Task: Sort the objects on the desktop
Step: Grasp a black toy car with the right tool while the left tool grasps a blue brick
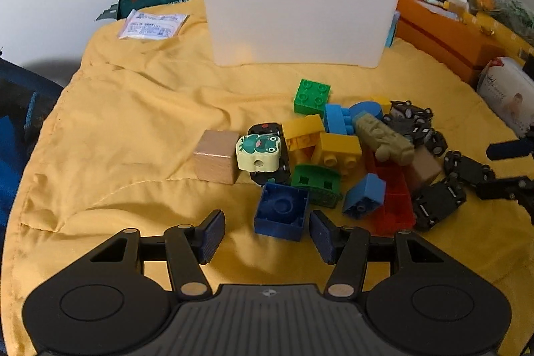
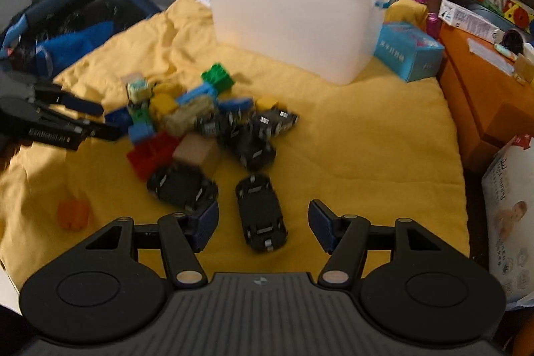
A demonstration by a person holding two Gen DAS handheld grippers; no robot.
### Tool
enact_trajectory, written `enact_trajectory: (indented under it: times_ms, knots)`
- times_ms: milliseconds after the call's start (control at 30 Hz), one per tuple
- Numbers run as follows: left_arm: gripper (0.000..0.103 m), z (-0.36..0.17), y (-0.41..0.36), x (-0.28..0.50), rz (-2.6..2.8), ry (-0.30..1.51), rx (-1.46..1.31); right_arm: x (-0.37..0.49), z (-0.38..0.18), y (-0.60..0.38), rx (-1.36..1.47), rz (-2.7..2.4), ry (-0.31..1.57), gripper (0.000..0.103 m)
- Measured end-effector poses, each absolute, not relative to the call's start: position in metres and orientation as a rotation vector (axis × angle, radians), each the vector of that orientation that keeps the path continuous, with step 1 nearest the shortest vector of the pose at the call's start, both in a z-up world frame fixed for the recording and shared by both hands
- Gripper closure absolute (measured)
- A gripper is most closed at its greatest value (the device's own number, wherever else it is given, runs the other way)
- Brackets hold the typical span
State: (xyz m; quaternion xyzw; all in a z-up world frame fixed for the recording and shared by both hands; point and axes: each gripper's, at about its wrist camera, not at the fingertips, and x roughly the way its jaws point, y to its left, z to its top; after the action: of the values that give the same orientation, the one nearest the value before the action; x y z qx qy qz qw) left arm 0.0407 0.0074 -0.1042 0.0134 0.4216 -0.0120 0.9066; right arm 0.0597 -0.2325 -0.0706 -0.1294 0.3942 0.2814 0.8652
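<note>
Navy block (image 1: 281, 213) — upturned, between the open left hand-held gripper (image 1: 266, 235) pads.

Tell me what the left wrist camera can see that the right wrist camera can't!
Only the left wrist view shows the frog block face-on, the small white packet on the cloth, and the dark blue brick between the open left gripper fingers.

Only the right wrist view shows the orange piece lying apart from the pile, and a black toy car between the open right gripper fingers.

Both show the white bin, the yellow cloth and the green brick.
</note>
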Motion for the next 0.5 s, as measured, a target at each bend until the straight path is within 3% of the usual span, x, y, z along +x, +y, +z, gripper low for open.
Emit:
enact_trajectory:
  times_ms: [167,233,267,300,500]
  knots:
    - [0.049,-0.110,0.000,0.047,-0.056,0.863,0.057,0.059,-0.079,-0.225,-0.302,0.590,0.826,0.045]
    - [0.057,-0.112,-0.004,0.047,-0.072,0.853,0.075,0.061,-0.083,-0.222,-0.311,0.593,0.830,0.054]
    - [0.062,-0.112,-0.005,0.047,-0.080,0.851,0.073,0.063,-0.085,-0.220,-0.312,0.595,0.841,0.069]
    - [0.068,-0.112,-0.005,0.047,-0.091,0.850,0.068,0.064,-0.087,-0.219,-0.312,0.598,0.856,0.069]
    - [0.069,-0.109,-0.009,0.044,-0.077,0.838,0.079,0.064,-0.084,-0.221,-0.301,0.599,0.847,0.070]
